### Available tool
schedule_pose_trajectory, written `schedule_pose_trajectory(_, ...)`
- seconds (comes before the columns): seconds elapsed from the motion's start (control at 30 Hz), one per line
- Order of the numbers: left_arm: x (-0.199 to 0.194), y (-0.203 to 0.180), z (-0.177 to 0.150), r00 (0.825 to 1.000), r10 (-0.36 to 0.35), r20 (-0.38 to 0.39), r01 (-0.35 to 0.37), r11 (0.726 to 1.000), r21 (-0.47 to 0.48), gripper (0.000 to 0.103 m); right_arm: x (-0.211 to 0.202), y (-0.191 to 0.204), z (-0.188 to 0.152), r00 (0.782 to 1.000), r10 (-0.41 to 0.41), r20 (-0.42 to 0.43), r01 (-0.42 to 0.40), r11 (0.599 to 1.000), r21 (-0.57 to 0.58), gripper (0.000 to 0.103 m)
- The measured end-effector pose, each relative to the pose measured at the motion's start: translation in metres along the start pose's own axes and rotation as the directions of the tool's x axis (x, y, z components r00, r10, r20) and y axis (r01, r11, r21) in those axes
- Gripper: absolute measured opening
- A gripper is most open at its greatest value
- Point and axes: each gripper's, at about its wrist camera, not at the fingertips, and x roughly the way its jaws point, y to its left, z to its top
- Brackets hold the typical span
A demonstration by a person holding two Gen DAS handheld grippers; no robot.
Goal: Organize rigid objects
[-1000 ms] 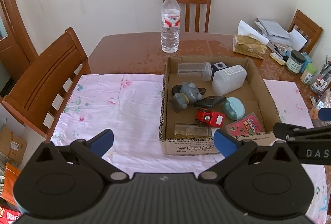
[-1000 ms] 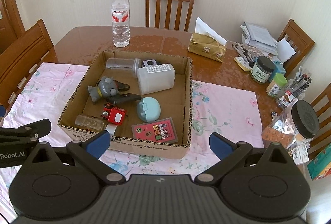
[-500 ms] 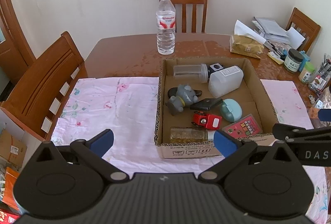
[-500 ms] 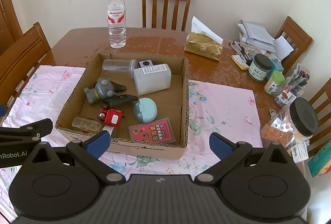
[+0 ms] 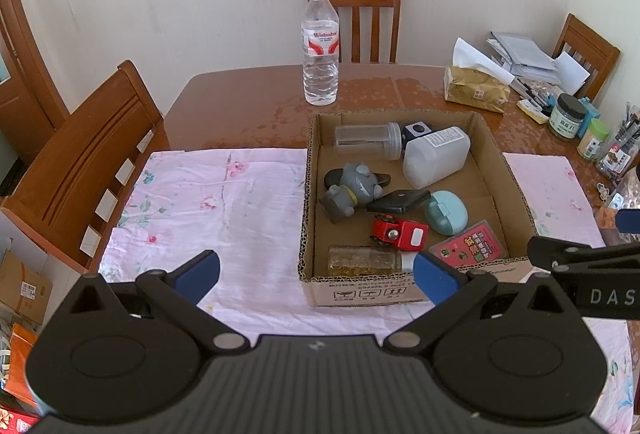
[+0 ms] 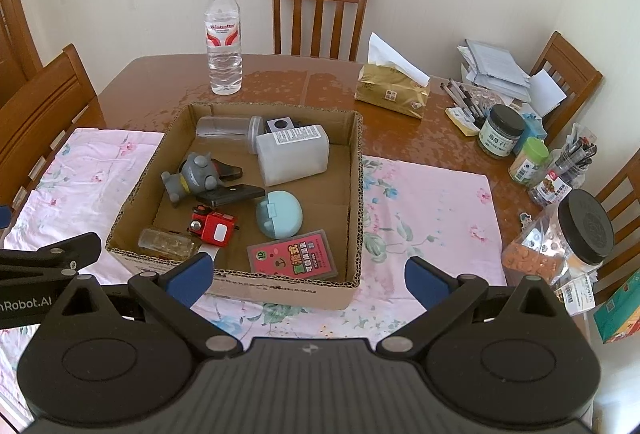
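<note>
From where I sat, both tools hung back at the bottom of their frames, above the near edge of the pink cloth (image 5: 192, 193). My left gripper (image 5: 316, 278) had its blue pads spread wide with nothing between them, and my right gripper (image 6: 308, 280) was spread the same way, also empty.

The cardboard box (image 6: 358, 193) sat in the middle of each frame, and every small hard thing I could see was inside it. A clear jar (image 6: 228, 127) and a white tub (image 6: 294, 153) lay on their sides along the far wall, with a small black cube (image 6: 280, 123) between them. A grey toy figure (image 6: 194, 173) lay at centre left, partly over a flat black case (image 6: 232, 193). Nearer me were a red toy car (image 6: 214, 228), a round blue case (image 6: 278, 213), a pink card pack (image 6: 292, 254) and a small bottle of yellow bits (image 6: 166, 244) in the lower left corner.

The cloth on both sides of the box was bare. That fitted two readings: the pieces waiting in the box to be laid out, or already gathered into it. I could not settle which. A water bottle (image 6: 223, 41) stood at the upper left of the right view, behind the box.
</note>
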Motion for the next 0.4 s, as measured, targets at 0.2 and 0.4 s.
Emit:
schedule_pose_trajectory(0.2, -0.0009, 0.0006, -0.0003, 1.0, -0.002, 0.001, 0.002, 1.0, 0.0, 0.102, -0.0025, 0.0012, -0.0013, 1.0, -0.006, 0.004, 0.006, 1.0, 0.002, 0.103)
schedule_pose_trajectory(0.4, -0.0035, 0.0003, -0.0014, 1.0, -0.01, 0.006, 0.01, 1.0, 0.004, 0.102, -0.0047, 0.0014, -0.002, 1.0, -0.01, 0.008, 0.01, 1.0, 0.007, 0.103)
